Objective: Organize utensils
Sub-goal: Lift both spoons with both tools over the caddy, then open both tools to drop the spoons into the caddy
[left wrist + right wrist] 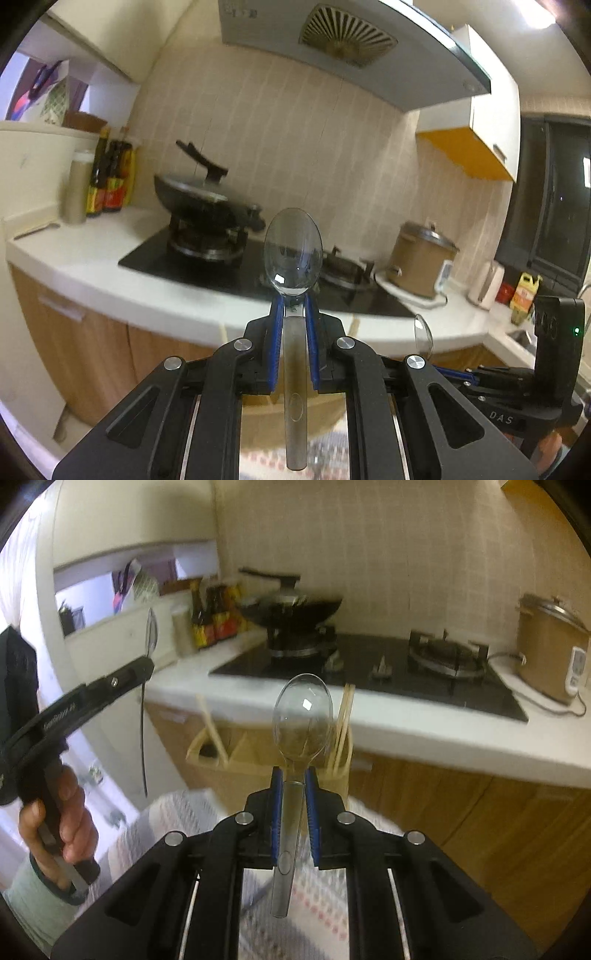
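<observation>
Left tool (294, 306) pointing forward, raised, gripping clear spoon (293, 254) upright. Right tool (294, 775) raised likewise, gripping second spoon (303, 716). Two spoons total.

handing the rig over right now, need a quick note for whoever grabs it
Left gripper: shut on a clear spoon, bowl up, held in the air facing the stove.
Right gripper: shut on a second clear spoon, also aloft.
Wooden holder sits below the counter edge, chopsticks already in its right end.
Done: both spoons picked up.
Left: set each spoon into the holder.
</observation>
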{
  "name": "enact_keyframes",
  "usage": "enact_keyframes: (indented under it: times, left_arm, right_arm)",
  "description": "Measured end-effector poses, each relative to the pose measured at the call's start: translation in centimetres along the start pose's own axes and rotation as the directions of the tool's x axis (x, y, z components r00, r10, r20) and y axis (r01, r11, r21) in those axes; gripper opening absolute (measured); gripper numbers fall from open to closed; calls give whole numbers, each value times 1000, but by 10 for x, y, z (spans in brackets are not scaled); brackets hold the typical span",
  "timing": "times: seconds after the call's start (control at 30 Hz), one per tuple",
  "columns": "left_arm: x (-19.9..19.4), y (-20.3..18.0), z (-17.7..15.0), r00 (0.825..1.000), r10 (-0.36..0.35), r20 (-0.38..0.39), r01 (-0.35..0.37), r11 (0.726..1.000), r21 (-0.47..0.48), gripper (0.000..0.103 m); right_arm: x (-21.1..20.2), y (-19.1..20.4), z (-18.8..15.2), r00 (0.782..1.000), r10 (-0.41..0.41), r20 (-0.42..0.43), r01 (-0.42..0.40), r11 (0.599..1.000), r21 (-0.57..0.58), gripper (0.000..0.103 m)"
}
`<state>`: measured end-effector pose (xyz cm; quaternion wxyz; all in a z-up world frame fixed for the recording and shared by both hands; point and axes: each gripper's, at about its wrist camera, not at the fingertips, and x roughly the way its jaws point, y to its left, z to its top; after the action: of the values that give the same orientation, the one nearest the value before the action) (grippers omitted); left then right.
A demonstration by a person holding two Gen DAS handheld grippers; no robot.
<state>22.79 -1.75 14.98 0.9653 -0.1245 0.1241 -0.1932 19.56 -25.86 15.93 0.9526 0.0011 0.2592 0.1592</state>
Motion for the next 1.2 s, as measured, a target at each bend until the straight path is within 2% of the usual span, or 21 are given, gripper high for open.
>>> enact_keyframes:
  times: [0.2, 0.37, 0.53, 0.7, 0.93, 1.1, 1.2]
  left_arm:
    - [31, 11, 14, 999, -1, 33, 2, 999, -33, 10]
    - [52, 23, 8, 996, 41, 74, -37, 998, -56, 10]
    - [65, 32, -9, 990, 96, 100, -89, 994, -65, 10]
    - [76, 29, -28, 983, 145, 112, -144, 989, -16, 10]
    - [80, 25, -45, 975, 182, 127, -187, 982, 31, 10]
    - [75, 30, -58, 966, 212, 146, -219, 975, 38, 11]
    - [70, 35, -57, 972, 197, 127, -200, 980, 18, 11]
  right_arm:
    - [14, -4, 37, 987, -79, 141, 80, 997, -2, 10]
    - [32, -5, 46, 967, -137, 217, 140, 990, 0, 10]
    - [58, -9, 39, 956, -176, 235, 178, 984, 14, 10]
    - [74, -12, 27, 955, -177, 236, 179, 984, 16, 10]
    - [81, -19, 14, 941, -197, 277, 195, 980, 34, 11]
    - [88, -24, 5, 950, -163, 266, 161, 986, 32, 11]
    - [89, -22, -1, 955, -165, 247, 163, 986, 26, 11]
